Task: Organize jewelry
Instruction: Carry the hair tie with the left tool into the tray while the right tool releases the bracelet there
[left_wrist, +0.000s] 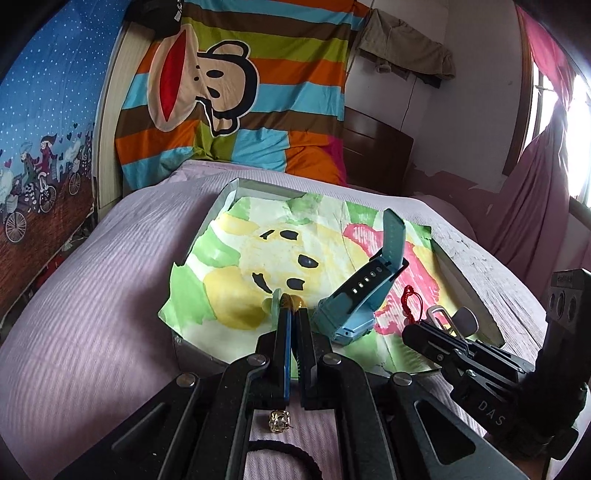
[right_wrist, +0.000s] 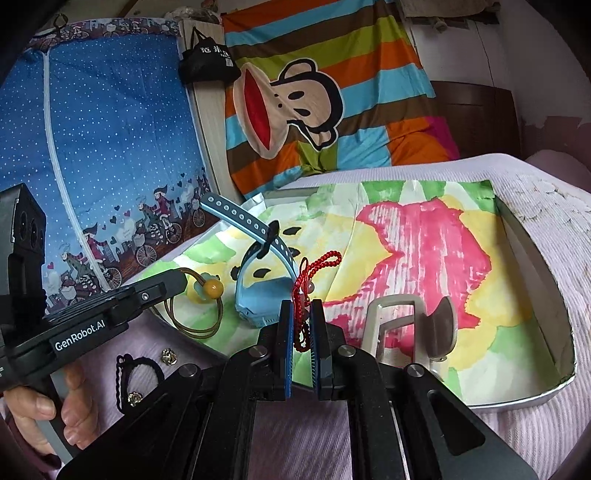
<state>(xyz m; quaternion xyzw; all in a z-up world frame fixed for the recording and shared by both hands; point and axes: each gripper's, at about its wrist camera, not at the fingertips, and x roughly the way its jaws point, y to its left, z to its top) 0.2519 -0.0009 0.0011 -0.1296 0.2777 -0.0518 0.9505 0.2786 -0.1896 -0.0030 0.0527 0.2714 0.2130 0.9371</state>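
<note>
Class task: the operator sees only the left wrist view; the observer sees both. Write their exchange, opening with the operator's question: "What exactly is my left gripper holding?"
Observer: The left gripper is shut on an olive-brown cord loop that carries an amber bead and a pale flower charm.
Operator: I see one small gold ornament on the lilac bedspread. Any more?
Observer: Yes, two small gold ornaments lie there, near a black hair tie.
Operator: Is the red cord truly clamped?
Observer: Yes. The red braided cord runs down between the pads of the shut right gripper.
</note>
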